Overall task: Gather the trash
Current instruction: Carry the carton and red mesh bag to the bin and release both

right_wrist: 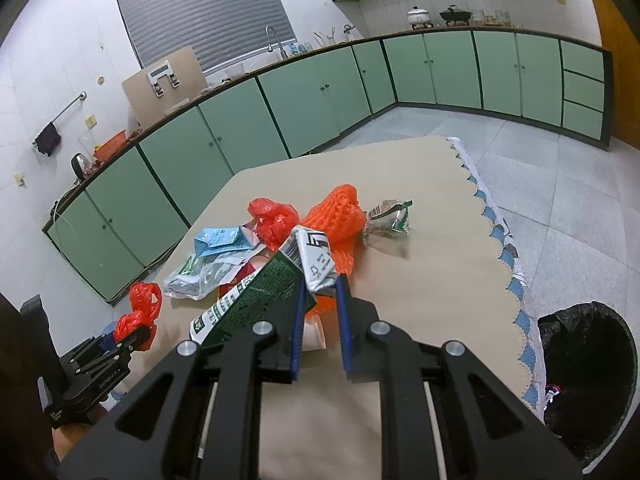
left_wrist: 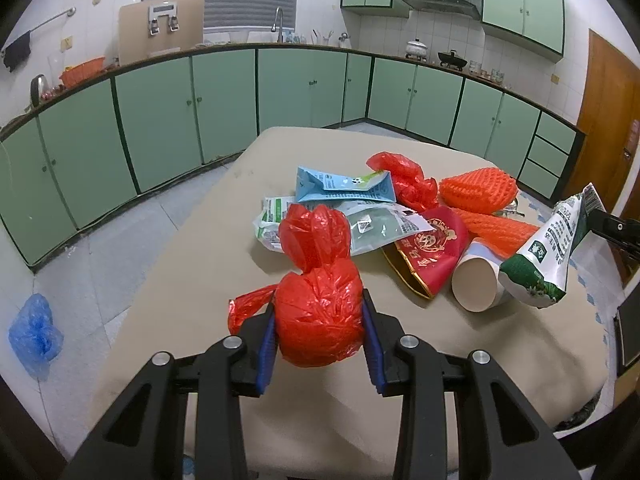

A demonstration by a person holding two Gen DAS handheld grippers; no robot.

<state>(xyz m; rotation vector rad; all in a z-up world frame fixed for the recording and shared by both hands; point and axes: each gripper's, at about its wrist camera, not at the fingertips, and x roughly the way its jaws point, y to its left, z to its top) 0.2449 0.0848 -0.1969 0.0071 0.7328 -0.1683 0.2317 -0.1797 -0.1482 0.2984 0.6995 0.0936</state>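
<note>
Trash lies in a heap on the beige table [left_wrist: 168,320] in front of you. Your left gripper [left_wrist: 320,320] pinches a crumpled red plastic bag [left_wrist: 320,320] between its blue pads, and the bag fills the gap from one pad to the other. Your right gripper [right_wrist: 320,312] pinches the folded end of a green and white milk carton [right_wrist: 256,300], which sticks out to the left of the tongs. On the table you still have a blue pouch [left_wrist: 344,188], a second red bag [left_wrist: 404,180], orange foam nets [left_wrist: 476,192], a red and gold pouch [left_wrist: 428,248] and a paper cup [left_wrist: 476,280]. A bin with a black liner [right_wrist: 588,368] stands just beside the table's right edge.
</note>
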